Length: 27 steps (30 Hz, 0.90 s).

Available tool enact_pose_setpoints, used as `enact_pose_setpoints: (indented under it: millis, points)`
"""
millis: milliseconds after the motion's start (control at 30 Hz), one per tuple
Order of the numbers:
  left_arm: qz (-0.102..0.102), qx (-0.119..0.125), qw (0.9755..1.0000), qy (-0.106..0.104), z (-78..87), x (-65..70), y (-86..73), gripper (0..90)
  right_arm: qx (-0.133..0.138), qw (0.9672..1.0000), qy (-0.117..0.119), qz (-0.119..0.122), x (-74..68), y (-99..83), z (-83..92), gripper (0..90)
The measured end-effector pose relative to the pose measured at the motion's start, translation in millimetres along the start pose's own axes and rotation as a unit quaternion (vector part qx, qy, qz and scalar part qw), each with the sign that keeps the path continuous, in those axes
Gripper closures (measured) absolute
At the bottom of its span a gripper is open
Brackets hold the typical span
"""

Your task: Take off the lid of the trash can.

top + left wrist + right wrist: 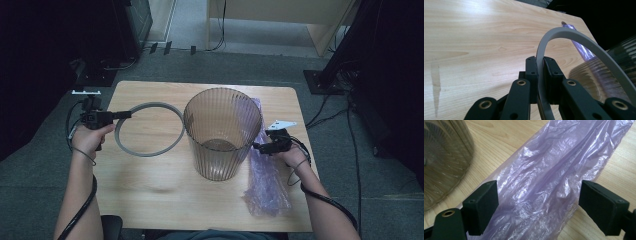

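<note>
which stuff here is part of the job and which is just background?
In play:
- grey ring, clamped by the left gripper
- ribbed translucent bin
- purple plastic bag, under the open right gripper

Background:
- cables on the floor
- black stand base
- wooden furniture behind the table

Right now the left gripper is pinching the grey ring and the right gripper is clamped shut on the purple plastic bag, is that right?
Not quite. The left gripper does pinch the grey ring, but the right gripper is open: the right gripper view shows its jaws spread wide to either side of the purple plastic bag, not clamped on it.
</note>
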<state>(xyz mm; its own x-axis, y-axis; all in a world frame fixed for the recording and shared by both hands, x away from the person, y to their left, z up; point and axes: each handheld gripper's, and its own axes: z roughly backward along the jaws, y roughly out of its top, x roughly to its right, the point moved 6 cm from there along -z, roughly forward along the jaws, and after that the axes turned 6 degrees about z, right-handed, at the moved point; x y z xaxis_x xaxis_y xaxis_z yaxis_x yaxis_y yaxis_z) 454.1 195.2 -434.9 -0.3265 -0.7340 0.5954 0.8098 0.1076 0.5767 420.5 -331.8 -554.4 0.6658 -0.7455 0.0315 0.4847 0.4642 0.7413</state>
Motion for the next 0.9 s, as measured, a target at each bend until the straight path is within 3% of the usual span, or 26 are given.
enact_pose_setpoints:
  millis: [133,367,900]
  points:
    - [0.005,-0.001,1.0,-0.008,-10.4,-8.1,-9.7,82.7,0.0,1.0,0.0,-0.004,0.3,-0.2,0.3,16.2]
    - [0.013,-0.013,0.9998,-0.002,-23.5,-17.9,-23.3,82.7,0.001,1.0,-0.002,-0.001,0.4,-0.2,-0.1,16.4]
    - [0.008,-0.019,0.9995,0.023,-36.4,-39.5,-28.9,82.7,-0.001,1.0,0.002,0.005,-1.9,0.3,-0.7,16.4]
